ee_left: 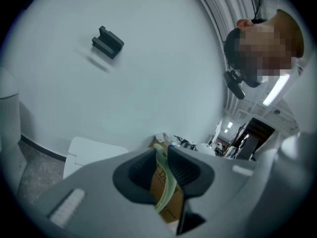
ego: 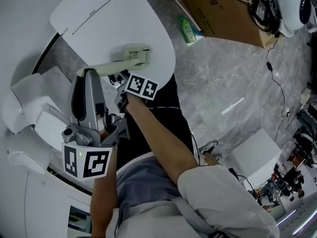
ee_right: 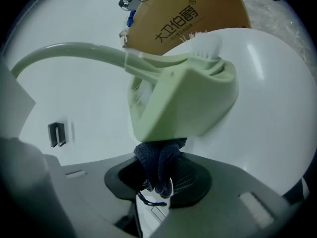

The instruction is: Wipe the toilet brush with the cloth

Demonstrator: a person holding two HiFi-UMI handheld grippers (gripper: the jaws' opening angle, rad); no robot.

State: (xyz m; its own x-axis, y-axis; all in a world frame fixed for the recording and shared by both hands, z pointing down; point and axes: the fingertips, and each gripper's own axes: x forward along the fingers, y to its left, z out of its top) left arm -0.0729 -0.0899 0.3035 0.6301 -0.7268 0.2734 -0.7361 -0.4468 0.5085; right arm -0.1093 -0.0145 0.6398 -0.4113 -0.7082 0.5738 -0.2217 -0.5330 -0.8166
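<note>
Grey marbled floor (ego: 233,83) carries cardboard box (ego: 218,9), green bottle (ego: 188,30) just beside it, white box (ego: 255,155).

Below me I see a grey marbled floor (ego: 233,78), with a brown cardboard box (ego: 218,9) at its far edge and a white box (ego: 255,155) nearer. A white toilet lid (ego: 109,24) lies left. The wall (ee_left: 148,83) is plain white and carries a small dark bracket (ee_left: 108,42). A strip light (ee_left: 276,89) glows overhead.

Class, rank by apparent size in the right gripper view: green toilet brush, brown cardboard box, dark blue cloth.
Pale green toilet brush
Brown cardboard box
Dark blue knitted cloth
Nearness flatters brush and cloth.
</note>
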